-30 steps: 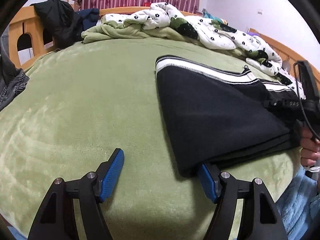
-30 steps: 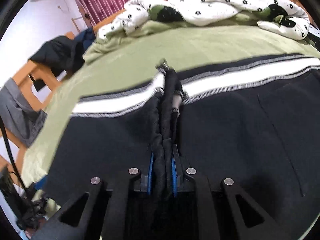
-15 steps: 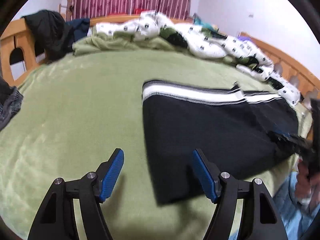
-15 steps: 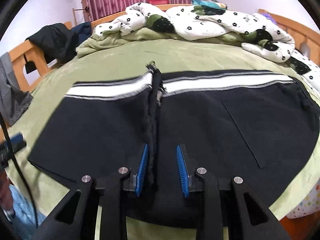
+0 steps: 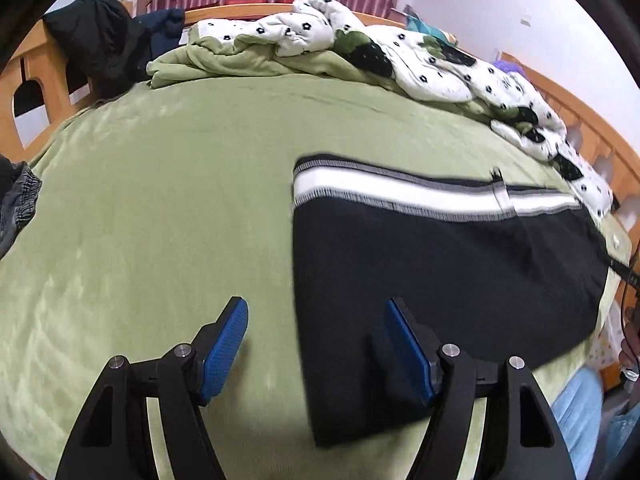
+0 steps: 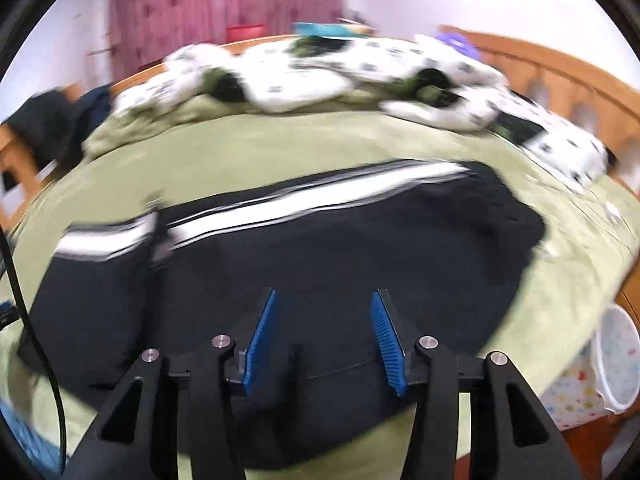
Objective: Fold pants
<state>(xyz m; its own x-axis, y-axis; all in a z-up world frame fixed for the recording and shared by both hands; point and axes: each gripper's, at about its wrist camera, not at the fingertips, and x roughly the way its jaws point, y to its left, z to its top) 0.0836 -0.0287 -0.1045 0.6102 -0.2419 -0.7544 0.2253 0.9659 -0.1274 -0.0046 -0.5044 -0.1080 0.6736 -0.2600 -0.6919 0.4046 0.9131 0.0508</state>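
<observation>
Black pants (image 5: 440, 264) were laid folded on the green bed blanket (image 5: 160, 200).
Left claw (image 5: 316, 344) was held spread and empty beside the pants' edge; right claw (image 6: 324, 340) was opening above them, nothing pinched.

Even indoor light, fisheye-bent edges (dark corners); the right wrist view is motion-blurred.
</observation>
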